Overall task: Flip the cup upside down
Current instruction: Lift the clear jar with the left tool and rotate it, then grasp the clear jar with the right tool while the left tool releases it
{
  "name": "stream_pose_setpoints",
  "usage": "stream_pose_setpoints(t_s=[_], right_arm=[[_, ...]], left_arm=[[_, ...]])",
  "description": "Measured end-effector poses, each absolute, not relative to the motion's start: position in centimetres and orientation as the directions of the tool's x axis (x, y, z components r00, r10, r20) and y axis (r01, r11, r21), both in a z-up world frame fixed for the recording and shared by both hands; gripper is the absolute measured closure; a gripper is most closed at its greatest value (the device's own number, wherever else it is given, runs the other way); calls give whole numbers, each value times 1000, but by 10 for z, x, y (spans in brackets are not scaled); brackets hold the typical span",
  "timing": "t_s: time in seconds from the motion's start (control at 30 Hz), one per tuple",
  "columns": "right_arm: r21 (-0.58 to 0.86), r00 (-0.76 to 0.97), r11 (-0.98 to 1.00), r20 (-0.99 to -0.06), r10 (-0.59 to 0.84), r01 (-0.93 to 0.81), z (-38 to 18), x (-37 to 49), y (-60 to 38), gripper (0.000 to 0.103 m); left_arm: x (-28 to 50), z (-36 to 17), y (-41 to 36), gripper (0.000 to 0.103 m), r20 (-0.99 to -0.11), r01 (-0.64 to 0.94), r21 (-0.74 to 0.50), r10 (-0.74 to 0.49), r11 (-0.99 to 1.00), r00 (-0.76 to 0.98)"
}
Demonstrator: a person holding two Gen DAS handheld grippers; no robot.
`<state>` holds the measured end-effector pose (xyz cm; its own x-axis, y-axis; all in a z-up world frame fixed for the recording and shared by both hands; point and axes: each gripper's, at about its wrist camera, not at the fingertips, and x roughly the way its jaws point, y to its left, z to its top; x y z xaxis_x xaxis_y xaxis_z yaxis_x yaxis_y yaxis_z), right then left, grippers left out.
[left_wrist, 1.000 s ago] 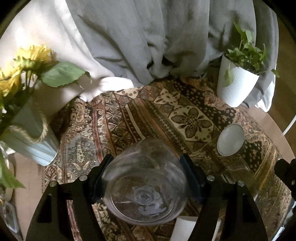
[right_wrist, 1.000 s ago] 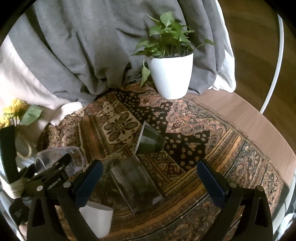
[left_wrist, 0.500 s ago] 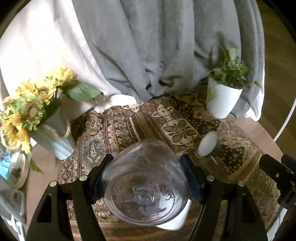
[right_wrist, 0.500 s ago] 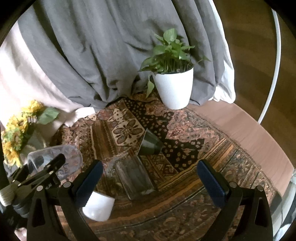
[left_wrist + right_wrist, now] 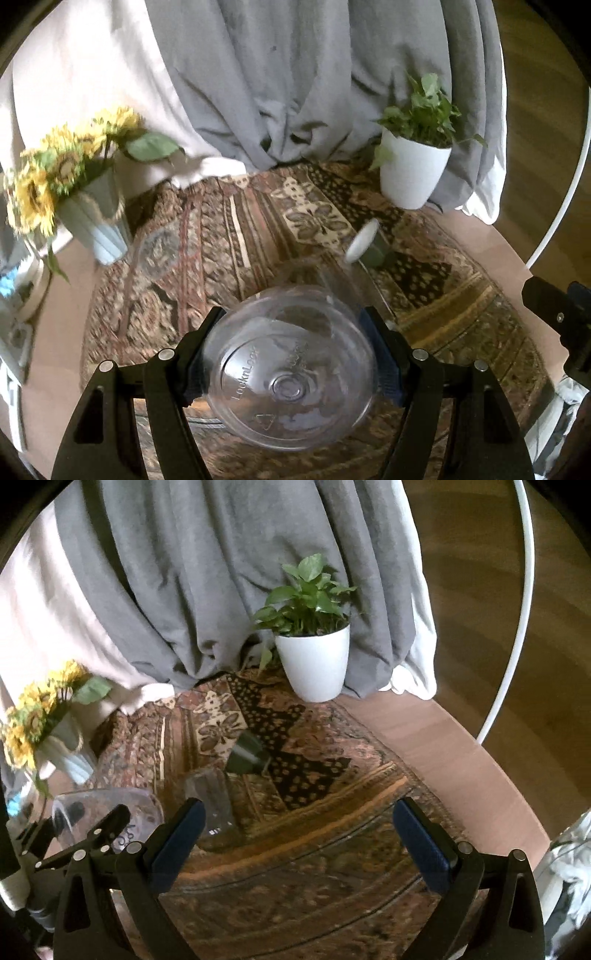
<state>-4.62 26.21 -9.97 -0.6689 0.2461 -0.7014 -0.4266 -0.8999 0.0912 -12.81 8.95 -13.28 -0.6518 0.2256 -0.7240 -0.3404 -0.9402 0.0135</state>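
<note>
Clearly the turning step was in hand: the left hand-held gripper [image 5: 291,369] pinched the clear plastic cup [image 5: 290,367] by its sides, raised above the patterned cloth [image 5: 229,236] on the tabletop [image 5: 436,734], its embossed base facing the left wrist camera. By my judgement the flip was partly made; next the cup wanted rotating until its mouth faced down, then lowering onto a bare patch of cloth, away from the dark green cup [image 5: 245,755] lying on its side. The right hand-held gripper [image 5: 295,845] stood spread wide, holding nothing.
</note>
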Motion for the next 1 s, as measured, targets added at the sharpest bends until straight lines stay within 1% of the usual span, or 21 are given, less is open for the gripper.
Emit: stream_pose_setpoints(t_s=[0.3, 0.37, 0.43, 0.6, 0.8, 0.87, 0.9, 0.93, 1.0], right_arm=[[30, -644, -922, -724, 245, -385, -118, -32, 277, 1], [25, -642, -929, -730, 235, -368, -120, -32, 277, 1], [16, -644, -939, -731, 224, -345, -124, -29, 278, 1], [6, -619, -948, -758, 204, -319, -135, -23, 277, 1], [-21, -611, -955, -765, 205, -295, -139, -19, 274, 1], [-16, -612, -957, -765, 199, -291, -138, -18, 274, 1], [-13, -613, -957, -765, 196, -289, -138, -18, 273, 1], [-16, -612, -957, -765, 198, -290, -137, -17, 272, 1], [-17, -616, -958, -762, 198, -287, -135, -17, 269, 1]], left_arm=[[-105, -181, 100, 30, -797, -285, -39, 202, -958, -569], [-95, -184, 101, 30, -785, -275, -26, 190, -961, -589], [-86, -187, 103, 30, -791, -266, -25, 182, -964, -584], [-75, -212, 102, 31, -847, -256, -85, 205, -963, -490], [-65, -225, 102, 31, -867, -260, -94, 207, -961, -454], [-64, -223, 102, 26, -864, -267, -95, 213, -959, -456], [-64, -220, 102, 21, -861, -274, -89, 212, -958, -462], [-64, -218, 101, 17, -857, -274, -83, 209, -958, -471], [-65, -211, 99, 17, -848, -276, -79, 210, -958, -486]])
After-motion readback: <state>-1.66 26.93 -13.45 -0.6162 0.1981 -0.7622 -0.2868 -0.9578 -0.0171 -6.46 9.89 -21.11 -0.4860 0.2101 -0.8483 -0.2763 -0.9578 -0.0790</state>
